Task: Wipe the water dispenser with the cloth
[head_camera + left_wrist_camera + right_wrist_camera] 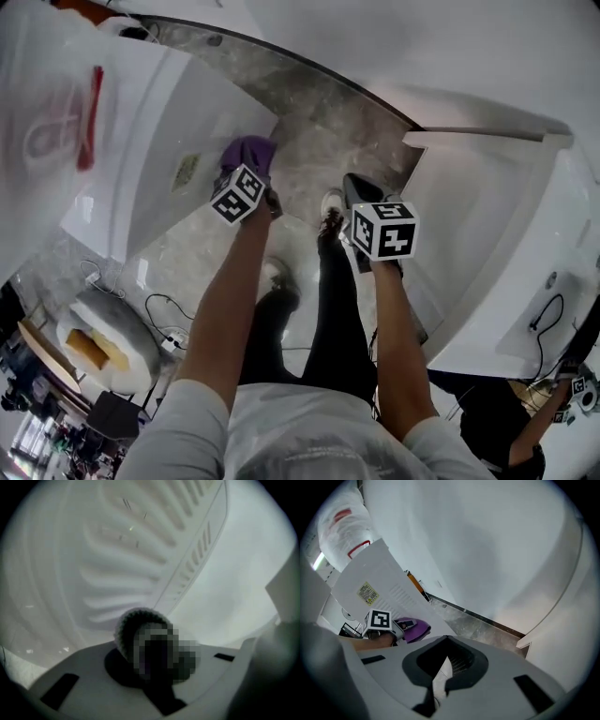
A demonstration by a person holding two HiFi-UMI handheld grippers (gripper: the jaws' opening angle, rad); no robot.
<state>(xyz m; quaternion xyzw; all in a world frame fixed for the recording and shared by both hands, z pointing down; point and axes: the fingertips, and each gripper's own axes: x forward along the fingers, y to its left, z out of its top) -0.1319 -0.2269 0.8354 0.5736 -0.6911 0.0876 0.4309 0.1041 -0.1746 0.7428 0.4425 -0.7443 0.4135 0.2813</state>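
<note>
The white water dispenser (141,122) stands at the left, its bottle with red print (47,112) on top. My left gripper (251,171) is shut on a purple cloth (247,150) and presses it against the dispenser's side panel, next to a small sticker (185,172). In the left gripper view the cloth (136,625) fills the jaws of the left gripper (150,653), in front of the ribbed, vented panel (140,550). My right gripper (356,192) hangs over the floor, apart from the dispenser. The right gripper (443,672) has its jaws together and holds nothing; its view shows the cloth (415,627) and the dispenser (379,573).
A large white unit (487,244) stands close on the right. Grey stone floor (309,141) runs between it and the dispenser. Cables and a power strip (169,333) lie at lower left beside a round white object (103,347). Another person's arm (553,403) shows at bottom right.
</note>
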